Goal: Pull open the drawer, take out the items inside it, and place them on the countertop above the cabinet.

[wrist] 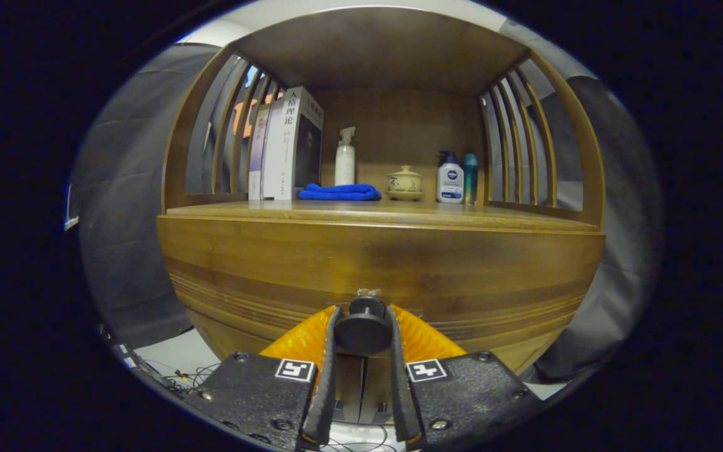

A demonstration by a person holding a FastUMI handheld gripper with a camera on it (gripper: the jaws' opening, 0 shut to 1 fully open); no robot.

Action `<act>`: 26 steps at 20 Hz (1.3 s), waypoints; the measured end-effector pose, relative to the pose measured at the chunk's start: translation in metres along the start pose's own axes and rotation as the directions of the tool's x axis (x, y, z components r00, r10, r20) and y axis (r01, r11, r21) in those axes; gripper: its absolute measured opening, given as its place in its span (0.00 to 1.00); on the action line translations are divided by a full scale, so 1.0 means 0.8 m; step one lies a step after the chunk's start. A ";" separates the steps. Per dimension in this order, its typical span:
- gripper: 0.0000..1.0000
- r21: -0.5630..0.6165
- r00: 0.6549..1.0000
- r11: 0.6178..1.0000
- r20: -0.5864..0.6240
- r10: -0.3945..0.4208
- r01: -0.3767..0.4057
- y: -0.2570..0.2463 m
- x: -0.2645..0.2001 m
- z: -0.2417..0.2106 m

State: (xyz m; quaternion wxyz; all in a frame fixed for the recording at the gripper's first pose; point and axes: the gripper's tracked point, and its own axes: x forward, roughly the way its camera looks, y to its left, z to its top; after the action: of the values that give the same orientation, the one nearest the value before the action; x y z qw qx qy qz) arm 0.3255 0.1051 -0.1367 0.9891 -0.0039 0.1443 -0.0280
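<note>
The wooden drawer front (374,263) fills the space right ahead of me, and I cannot see inside the drawer. Its round black knob (363,326) sits between my two fingers. My gripper (363,314) is shut on that knob, one black pad pressing each side. Above the drawer front runs the wooden countertop (462,216) of the cabinet. On it, towards the back, stand books (286,144), a white spray bottle (344,157), a folded blue cloth (339,192), a small lidded ceramic cup (404,182), a white lotion bottle (450,177) and a teal bottle (470,176).
Slatted wooden sides (518,144) and a wooden top close in the shelf space above the countertop. The front strip of the countertop is bare wood. Cables (192,373) lie on the pale floor to the lower left of the cabinet.
</note>
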 end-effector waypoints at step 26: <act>0.35 0.019 1.000 1.000 -0.001 -0.010 0.010 0.018 -0.192 -0.057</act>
State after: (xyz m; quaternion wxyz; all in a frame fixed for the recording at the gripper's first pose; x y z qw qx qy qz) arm 0.1662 0.1285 -0.1366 0.9889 0.0047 0.1445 -0.0342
